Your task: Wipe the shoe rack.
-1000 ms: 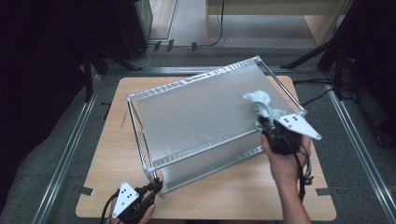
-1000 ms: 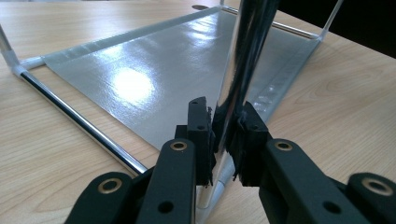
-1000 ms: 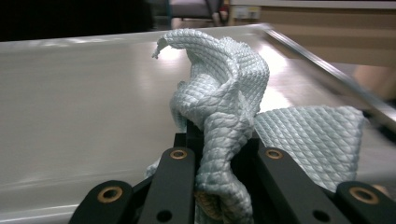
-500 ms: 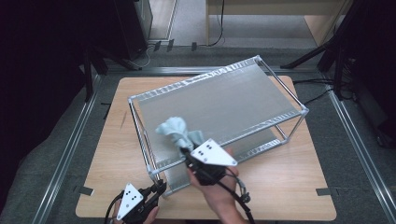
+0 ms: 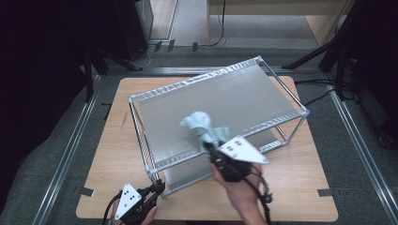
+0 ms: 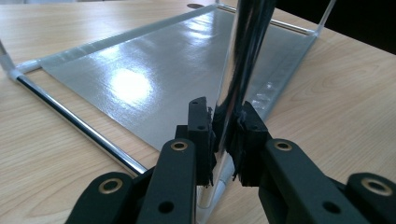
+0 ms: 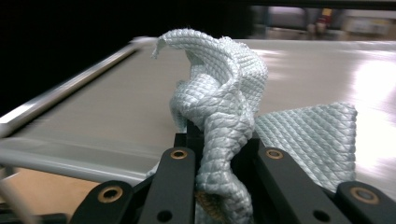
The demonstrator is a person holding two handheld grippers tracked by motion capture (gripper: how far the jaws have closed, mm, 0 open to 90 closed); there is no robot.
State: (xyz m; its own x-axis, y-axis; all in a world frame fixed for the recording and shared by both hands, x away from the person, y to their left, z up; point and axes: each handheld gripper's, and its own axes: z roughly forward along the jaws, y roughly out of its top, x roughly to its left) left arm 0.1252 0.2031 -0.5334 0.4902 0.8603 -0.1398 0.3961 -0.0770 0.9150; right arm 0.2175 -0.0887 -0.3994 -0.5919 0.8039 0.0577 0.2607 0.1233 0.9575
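A two-tier metal rack (image 5: 220, 101) with grey sheet shelves stands on the wooden table (image 5: 108, 154). My right gripper (image 5: 212, 151) is shut on a bunched pale blue waffle-weave cloth (image 5: 202, 126) (image 7: 224, 107), which rests on the top shelf near its front edge. In the right gripper view the cloth rises in a twist between the jaws, with a flat corner trailing right. My left gripper (image 5: 159, 186) (image 6: 224, 140) sits at the table's front left, shut on the rack's chrome front corner post (image 6: 243, 56), low near its foot.
The lower shelf (image 6: 154, 79) lies just above the tabletop. Metal rails (image 5: 70, 145) run along both sides of the table. Cables (image 5: 314, 89) lie on the dark floor at the right. A desk (image 5: 277, 7) stands at the far end.
My right gripper carried the cloth across the top shelf from its right end to the front left, then back toward the middle. The left gripper stayed on the post.
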